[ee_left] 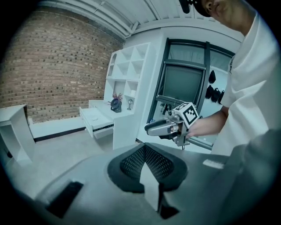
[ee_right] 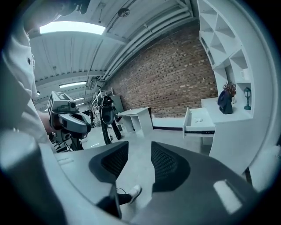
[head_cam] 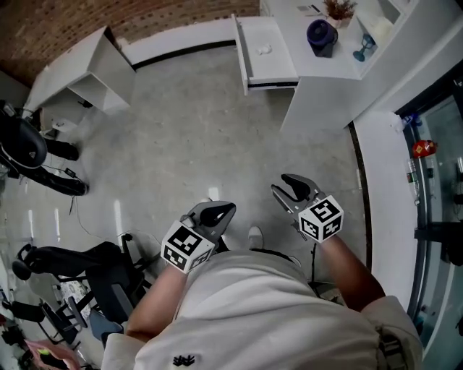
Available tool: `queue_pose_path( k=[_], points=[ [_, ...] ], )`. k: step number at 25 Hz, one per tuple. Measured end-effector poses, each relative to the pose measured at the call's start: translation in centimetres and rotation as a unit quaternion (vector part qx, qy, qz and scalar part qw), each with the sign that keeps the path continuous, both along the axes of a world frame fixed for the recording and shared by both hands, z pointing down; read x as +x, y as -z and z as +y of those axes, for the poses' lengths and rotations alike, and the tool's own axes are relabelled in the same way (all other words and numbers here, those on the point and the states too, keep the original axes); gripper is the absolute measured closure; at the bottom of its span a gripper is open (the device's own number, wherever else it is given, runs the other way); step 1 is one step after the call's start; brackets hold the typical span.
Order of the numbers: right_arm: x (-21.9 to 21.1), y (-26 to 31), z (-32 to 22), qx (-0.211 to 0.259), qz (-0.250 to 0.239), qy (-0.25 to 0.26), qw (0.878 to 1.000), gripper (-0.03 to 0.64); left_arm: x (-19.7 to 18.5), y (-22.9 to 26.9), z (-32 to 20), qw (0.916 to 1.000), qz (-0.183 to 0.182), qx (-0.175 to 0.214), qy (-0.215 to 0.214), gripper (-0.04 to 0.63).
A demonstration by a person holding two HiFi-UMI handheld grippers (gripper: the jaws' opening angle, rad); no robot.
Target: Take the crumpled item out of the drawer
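Note:
The white drawer (head_cam: 269,63) stands pulled out of the white cabinet, far ahead of me across the floor. A small pale crumpled item (head_cam: 264,50) lies inside it, also seen as a speck in the right gripper view (ee_right: 198,119). Both grippers hang close to my body, well short of the drawer. My left gripper (head_cam: 230,208) has its jaws together with nothing between them; its tips (ee_left: 144,146) meet in its own view. My right gripper (head_cam: 279,182) is open, and bare floor shows through the gap (ee_right: 139,147).
A white desk (head_cam: 94,69) stands at the far left with black office chairs (head_cam: 25,148) near it. The cabinet top holds a dark vase (head_cam: 320,35) and a small plant (head_cam: 338,10). Glass doors (head_cam: 434,188) run along the right. My shoe (head_cam: 255,236) is below.

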State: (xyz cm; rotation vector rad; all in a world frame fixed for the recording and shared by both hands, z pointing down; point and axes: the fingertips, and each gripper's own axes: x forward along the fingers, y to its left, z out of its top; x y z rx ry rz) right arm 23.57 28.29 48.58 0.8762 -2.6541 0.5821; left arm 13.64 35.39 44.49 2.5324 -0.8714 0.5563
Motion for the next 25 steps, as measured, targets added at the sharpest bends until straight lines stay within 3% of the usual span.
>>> queue_pose_path(
  k=[7, 15, 20, 25],
  points=[
    [-3.7, -0.7, -6.7, 0.000, 0.024, -0.032, 0.999, 0.457, -4.5, -0.1, -7.6, 0.9994, 0.020, 0.013, -0.024, 0.589],
    [-11.2, 0.5, -16.4, -0.007, 0.046, -0.093, 0.995, 0.466, -14.5, 0.7, -17.8, 0.9970, 0.027, 0.019, -0.070, 0.589],
    [-15.9, 1.5, -21.4, 0.005, 0.070, -0.110, 0.991, 0.466, -19.6, 1.4, -21.9, 0.9945, 0.022, 0.032, -0.097, 0.589],
    [-19.1, 1.5, -24.9, 0.006, 0.081, -0.119, 0.990, 0.469, -23.3, 1.0, -25.0, 0.9945, 0.031, 0.031, -0.096, 0.589]
  ],
)
